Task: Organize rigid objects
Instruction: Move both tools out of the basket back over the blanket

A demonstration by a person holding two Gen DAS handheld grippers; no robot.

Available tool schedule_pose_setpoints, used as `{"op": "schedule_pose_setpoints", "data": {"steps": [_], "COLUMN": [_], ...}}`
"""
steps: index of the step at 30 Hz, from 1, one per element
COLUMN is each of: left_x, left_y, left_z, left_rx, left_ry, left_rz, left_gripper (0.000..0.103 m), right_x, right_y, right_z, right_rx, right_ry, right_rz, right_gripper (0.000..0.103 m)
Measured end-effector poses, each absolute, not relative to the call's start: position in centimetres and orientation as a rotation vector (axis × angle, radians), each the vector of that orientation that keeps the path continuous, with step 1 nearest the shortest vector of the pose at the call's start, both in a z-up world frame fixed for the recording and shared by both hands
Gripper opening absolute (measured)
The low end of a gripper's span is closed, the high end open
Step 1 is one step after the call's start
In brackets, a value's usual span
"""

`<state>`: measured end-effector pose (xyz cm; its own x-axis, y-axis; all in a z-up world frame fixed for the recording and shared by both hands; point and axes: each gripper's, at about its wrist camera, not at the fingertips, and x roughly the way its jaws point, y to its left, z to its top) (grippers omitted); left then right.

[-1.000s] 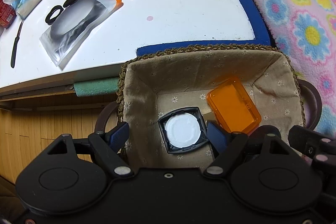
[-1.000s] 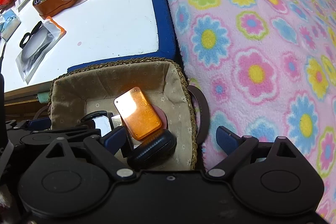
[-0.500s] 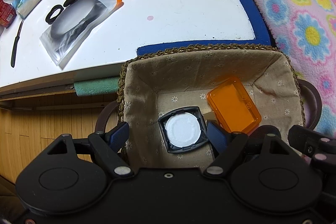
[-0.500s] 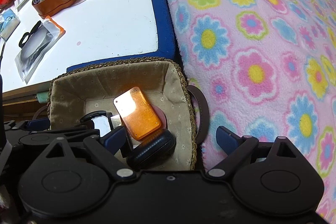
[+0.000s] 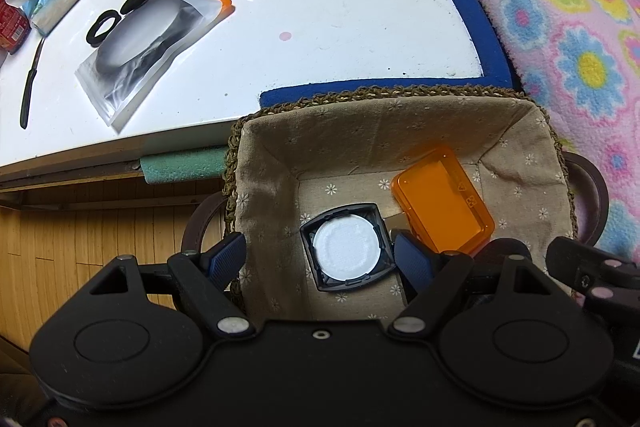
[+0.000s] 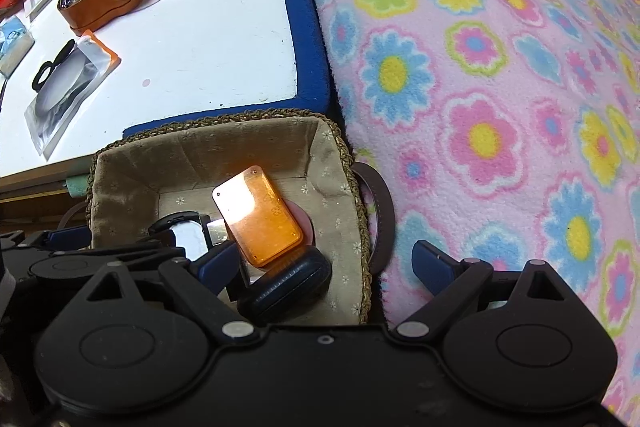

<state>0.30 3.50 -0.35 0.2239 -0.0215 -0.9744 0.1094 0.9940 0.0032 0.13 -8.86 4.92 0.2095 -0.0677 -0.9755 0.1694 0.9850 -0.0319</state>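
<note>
- Nothing has shifted since a second ago; both my claws hang where they were.
- Left gripper (image 5: 320, 257) gapes apart over the basket (image 5: 360, 95), straddling the black case (image 5: 346, 247) on its floor.
- Orange box (image 5: 442, 203) leans beside it; right gripper (image 6: 324, 263) gapes empty.

basket (image 5: 256, 163) floor: bare strip at the far wall
blocking: square case (image 5: 347, 247) centre, orange box (image 5: 442, 205) right, dark case (image 6: 286, 287) near corner
desk (image 5: 340, 7): bare middle
</note>
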Motion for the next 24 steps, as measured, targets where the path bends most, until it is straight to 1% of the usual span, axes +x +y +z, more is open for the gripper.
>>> {"op": "schedule_pose_setpoints", "data": {"steps": [24], "left_x": [0.53], "left_y": [3.94], "left_z": [0.19], "left_rx": [0.063], "left_ry": [1.317], "left_rz": [-0.066], "left_gripper": [0.078], "right_x": [0.19], "right_y": [-8.62], "right_z": [4.59], "right_rx": [0.035], "right_ry": [1.370], "right_rz": [-0.222], "right_gripper": [0.096]}}
